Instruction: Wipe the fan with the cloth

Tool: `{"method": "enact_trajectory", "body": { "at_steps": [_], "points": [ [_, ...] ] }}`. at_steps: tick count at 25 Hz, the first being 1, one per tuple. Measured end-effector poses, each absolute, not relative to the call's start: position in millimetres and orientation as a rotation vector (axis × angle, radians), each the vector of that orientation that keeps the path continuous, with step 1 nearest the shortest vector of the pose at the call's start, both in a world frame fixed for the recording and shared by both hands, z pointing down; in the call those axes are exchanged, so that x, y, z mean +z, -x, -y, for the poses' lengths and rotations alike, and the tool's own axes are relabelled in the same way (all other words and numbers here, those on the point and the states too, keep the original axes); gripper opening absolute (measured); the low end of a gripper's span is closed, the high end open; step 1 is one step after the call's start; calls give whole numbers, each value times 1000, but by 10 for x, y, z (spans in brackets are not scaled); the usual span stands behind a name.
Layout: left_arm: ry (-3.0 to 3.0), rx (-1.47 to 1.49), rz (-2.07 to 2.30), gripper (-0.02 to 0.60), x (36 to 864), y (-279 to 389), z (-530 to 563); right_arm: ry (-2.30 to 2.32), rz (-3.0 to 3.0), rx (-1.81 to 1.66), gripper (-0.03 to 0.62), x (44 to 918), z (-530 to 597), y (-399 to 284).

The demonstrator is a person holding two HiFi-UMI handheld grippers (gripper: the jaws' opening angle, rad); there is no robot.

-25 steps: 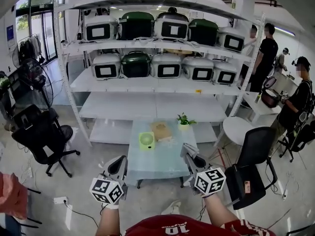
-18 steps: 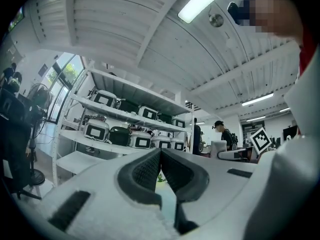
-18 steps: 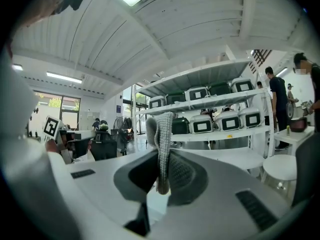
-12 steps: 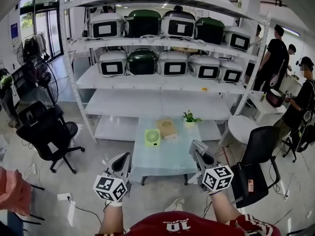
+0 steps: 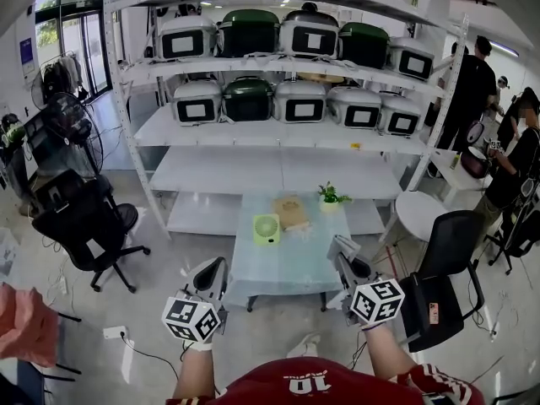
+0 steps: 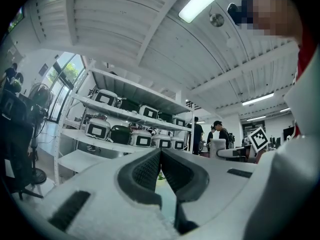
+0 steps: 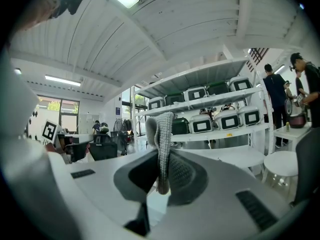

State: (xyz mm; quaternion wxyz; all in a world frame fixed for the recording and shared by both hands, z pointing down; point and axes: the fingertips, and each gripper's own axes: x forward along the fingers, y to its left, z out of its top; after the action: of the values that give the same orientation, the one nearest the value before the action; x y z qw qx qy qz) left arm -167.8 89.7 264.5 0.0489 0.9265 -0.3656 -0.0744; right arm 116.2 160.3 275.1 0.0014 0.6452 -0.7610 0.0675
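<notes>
A small light-green fan (image 5: 266, 229) stands upright on the pale glass table (image 5: 287, 270), left of its middle. My left gripper (image 5: 214, 270) hovers just off the table's near left corner; its jaws are closed together with nothing between them (image 6: 161, 160). My right gripper (image 5: 342, 250) is held over the near right corner. It is shut on a grey knitted cloth (image 7: 160, 133), whose folded end sticks up above the jaws in the right gripper view. Both grippers are well short of the fan.
A brown box (image 5: 291, 212) and a small potted plant (image 5: 329, 197) sit at the table's far end. Behind it, white shelving (image 5: 278, 163) holds several cookers. Black office chairs stand left (image 5: 80, 226) and right (image 5: 443, 268), with a round white stool (image 5: 419, 213) and people at the right.
The table and shelves have drawn slightly nearer and shifted right in the head view. Both grippers keep the same pose and grip in front of me.
</notes>
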Motion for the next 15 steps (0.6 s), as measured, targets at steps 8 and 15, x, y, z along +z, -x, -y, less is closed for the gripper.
{"method": "enact_trajectory", "body": {
  "at_steps": [8,15],
  "points": [
    [-2818,-227,1124,5,2646,1668,-913,-2051,2388,220,26,2753,-1652,-1214],
    [-2839,-223,1116,5,2606,1601,-935,-2083,2380,202,26,2738,-1696,-1260]
  ]
}}
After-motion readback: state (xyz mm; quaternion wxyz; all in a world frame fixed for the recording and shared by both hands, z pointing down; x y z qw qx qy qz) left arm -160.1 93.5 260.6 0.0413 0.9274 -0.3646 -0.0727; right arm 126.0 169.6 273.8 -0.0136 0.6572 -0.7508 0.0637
